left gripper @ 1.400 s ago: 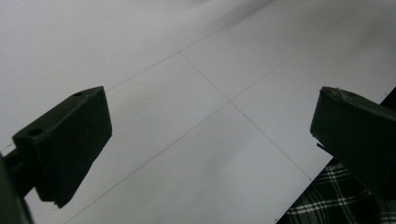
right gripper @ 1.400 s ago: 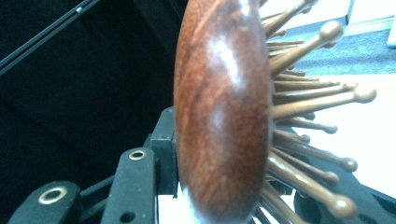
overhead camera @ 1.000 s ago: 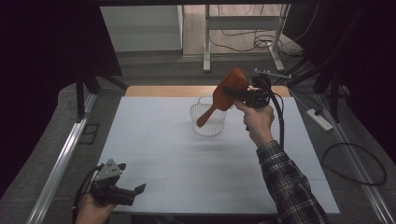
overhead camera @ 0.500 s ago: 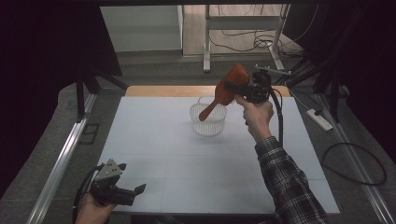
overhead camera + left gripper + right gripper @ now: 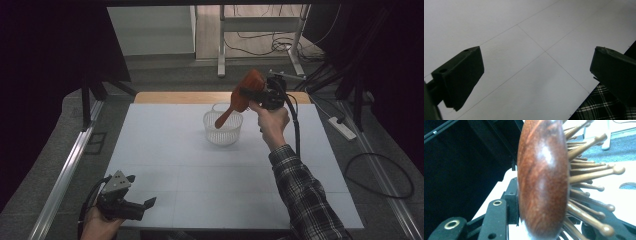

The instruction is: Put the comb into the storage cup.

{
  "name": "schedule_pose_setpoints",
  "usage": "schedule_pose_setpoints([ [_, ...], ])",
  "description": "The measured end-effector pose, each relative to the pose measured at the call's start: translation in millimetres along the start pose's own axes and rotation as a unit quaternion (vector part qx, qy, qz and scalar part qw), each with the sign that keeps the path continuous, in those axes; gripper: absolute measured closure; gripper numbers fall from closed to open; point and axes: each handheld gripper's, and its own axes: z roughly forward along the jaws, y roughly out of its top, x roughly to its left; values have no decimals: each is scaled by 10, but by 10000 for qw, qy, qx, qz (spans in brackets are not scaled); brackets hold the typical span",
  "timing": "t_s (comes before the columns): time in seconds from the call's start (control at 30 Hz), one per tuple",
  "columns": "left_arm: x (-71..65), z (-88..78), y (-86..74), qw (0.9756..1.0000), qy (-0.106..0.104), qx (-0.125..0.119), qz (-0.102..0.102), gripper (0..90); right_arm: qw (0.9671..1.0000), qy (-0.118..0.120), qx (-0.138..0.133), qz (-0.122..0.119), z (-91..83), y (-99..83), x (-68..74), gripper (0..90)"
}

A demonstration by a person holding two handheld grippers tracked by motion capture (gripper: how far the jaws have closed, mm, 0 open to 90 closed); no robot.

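The right gripper [image 5: 260, 92] is closed on the head of a wooden hairbrush [image 5: 245, 92], and it holds the brush in the air at the far side of the table [image 5: 165, 150]. Compared with one second ago, the brush has come slightly lower and to the left, so its handle tip now points down into the white basket [image 5: 223, 129], which has not moved. In the right gripper view, the brush [image 5: 544, 182] shows its dark wooden back, with its wooden pins sticking out to the right. The left gripper [image 5: 142, 207] has stayed at the near left corner, jaws open with nothing between them.
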Motion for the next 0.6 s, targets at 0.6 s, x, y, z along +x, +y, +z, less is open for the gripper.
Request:
schedule_pose_setpoints([
  [0.6,-3,-2,-5,10000,2,-25,-31,0,9996,-120,229,-97,215,-183,-12,560],
])
